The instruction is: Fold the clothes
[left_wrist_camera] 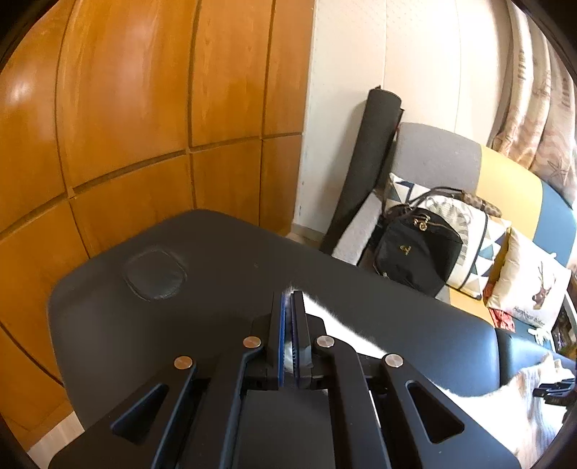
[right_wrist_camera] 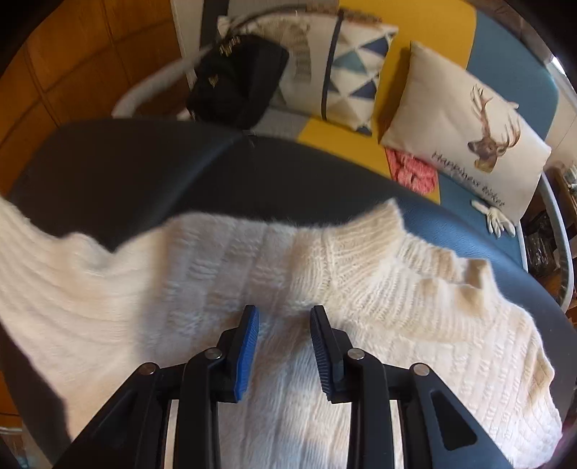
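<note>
The jaws of the left gripper (left_wrist_camera: pixel 288 299) are pressed together on a corner of the cream, fuzzy knitted sweater (right_wrist_camera: pixel 288 288), lifted above the dark padded worktop (left_wrist_camera: pixel 216 259). The jaws of the right gripper (right_wrist_camera: pixel 285 317) stand spread, hanging over the sweater's middle with nothing between the pads. The sweater lies spread across the worktop, collar toward the far edge, long axis running left to right. Bare worktop stays free beyond the collar. Behind, a black handbag (right_wrist_camera: pixel 238 83) sits on the sofa (right_wrist_camera: pixel 414 21).
</note>
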Motion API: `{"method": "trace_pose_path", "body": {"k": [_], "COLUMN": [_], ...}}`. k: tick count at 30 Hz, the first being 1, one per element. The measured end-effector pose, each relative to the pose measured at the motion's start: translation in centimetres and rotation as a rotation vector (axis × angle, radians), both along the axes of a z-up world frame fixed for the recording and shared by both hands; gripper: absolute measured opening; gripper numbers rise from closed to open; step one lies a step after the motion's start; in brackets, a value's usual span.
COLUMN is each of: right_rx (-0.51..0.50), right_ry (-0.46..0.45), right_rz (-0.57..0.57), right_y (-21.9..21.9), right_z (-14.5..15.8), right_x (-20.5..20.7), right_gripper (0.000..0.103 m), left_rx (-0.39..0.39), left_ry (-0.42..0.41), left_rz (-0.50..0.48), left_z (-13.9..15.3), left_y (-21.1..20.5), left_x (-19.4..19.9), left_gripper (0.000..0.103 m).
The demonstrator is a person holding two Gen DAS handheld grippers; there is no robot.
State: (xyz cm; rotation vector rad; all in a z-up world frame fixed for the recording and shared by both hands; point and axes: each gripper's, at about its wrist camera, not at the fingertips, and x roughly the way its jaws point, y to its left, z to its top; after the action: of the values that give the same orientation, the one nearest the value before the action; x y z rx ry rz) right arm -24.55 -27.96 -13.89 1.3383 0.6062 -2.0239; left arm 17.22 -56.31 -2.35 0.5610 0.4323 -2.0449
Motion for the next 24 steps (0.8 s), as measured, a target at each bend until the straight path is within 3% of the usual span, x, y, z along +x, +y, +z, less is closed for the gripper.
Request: {"method": "trace_pose_path", "body": {"k": [5,7,10,14,18,22,24], "right_rx": [-0.002,-0.017,-0.010,-0.149,-0.236,-0.187,-0.128], "right_ry": [0.062,0.055,0.031,-0.034,-0.109,-0.108,-0.140], "right_rz": [-0.109,-0.174,-0.156,-0.062,0.114,0.139,0.136], "right_y": [-0.4,0.0,0.2,0.1,-2.7,-5.6,-6.5], "right_z": [-0.3,-0.4,-0.2,2.3,3.8,3.0,1.6], "right_x": [-2.7,-3.9,-3.9,-2.2,0.2,0.9,0.7], "right_gripper": [0.027,0.027,0.027,0.027,0.027,0.027,0.027], "left_rx": [0.009,0.033,0.059,0.189,0.241,0.207,0.231], "left_ry": [-0.169,-0.286,-0.419,-0.405,-0.320,-0.282,-0.249], "left_rz": [-0.028,-0.062,-0.067,0.004,0.055,0.093,0.064], "left_z": [-2.2,-4.6,-8.4,-10.8,-9.7,-6.9,-6.5], "left_y": [0.0,0.3,1.0,-0.1,0.0,0.5,0.5], "left_x": [-3.9,-5.9,-6.9,-4.9,-2.1,-0.5,-0.6], "left_gripper": [0.002,0.002,0.002,0.002,0.004,0.005,0.005]}}
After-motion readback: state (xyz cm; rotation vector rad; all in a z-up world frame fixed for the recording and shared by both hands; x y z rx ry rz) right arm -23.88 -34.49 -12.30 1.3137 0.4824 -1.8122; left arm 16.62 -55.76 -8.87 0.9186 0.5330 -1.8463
